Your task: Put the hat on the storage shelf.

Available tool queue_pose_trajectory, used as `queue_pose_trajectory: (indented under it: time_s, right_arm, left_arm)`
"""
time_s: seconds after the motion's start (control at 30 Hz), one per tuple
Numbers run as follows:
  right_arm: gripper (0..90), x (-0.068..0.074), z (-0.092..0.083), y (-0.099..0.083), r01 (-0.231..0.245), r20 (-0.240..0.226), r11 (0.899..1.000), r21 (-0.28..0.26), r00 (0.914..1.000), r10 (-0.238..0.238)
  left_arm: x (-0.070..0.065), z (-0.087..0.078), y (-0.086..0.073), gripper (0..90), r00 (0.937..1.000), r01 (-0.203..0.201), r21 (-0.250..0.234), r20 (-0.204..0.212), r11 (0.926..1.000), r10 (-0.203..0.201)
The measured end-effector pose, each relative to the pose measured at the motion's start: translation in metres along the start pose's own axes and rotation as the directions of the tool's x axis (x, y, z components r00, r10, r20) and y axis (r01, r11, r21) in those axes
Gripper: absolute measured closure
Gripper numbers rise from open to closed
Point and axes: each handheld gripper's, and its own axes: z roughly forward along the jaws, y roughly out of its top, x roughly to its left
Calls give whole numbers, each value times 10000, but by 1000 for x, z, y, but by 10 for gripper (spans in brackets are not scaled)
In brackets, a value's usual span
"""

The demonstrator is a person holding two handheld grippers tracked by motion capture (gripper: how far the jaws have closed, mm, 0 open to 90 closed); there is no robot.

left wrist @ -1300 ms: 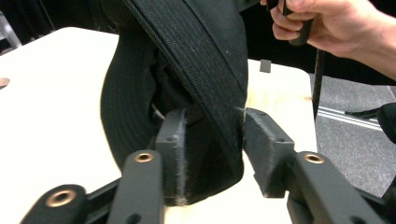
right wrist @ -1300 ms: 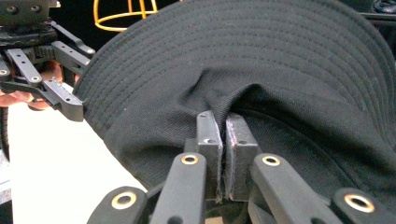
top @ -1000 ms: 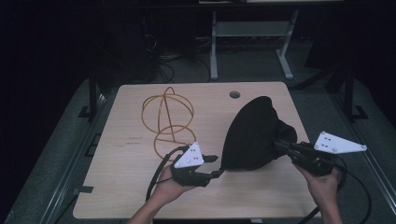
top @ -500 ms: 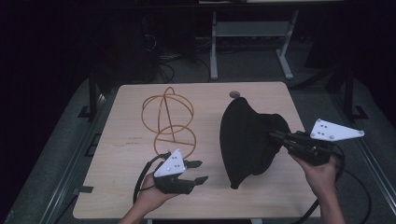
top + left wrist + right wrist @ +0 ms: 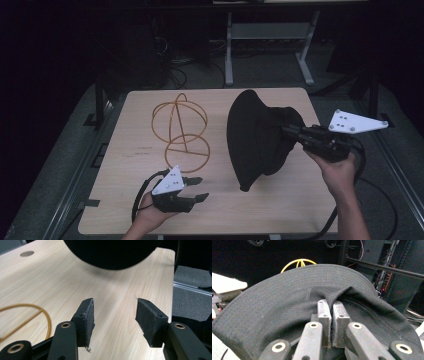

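High view: black hat (image 5: 257,137) held up over the right side of the table (image 5: 300,205)

Right gripper (image 5: 292,131) has its fingers (image 5: 324,315) clamped tight on the hat's fabric, brim hanging down toward the wood. Left gripper (image 5: 199,189) hovers near the front-left edge, fingers (image 5: 86,317) apart with nothing between them. Yellow wire stand (image 5: 181,130) sits just beyond it, left of the hat.

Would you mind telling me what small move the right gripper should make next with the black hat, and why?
Probably carry the black hat toward the wire stand and over its top. The right gripper is shut on a fold of the hat, which hangs above the table, and the stand beside it is bare. The left gripper is open with nothing between its fingers, so it could steady the brim.
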Motion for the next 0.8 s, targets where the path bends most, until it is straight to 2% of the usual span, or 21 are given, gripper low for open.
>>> queue_pose_trajectory:
  time_s: [0.37,0.5,0.8]
  right_arm:
    - [863,0,18,33,190,-206,9998,-95,9996,-192]
    - [862,0,26,45,296,-292,9995,-92,9991,-299]
    - [862,1,51,69,486,-588,9988,-82,9971,-490]
  left_arm:
    - [10,-4,-17,471,9993,263,181,-264,9995,-258]
    - [14,-5,-21,469,9986,413,51,-346,9991,-411]
    - [19,-7,-27,461,9982,420,166,-440,9990,-413]
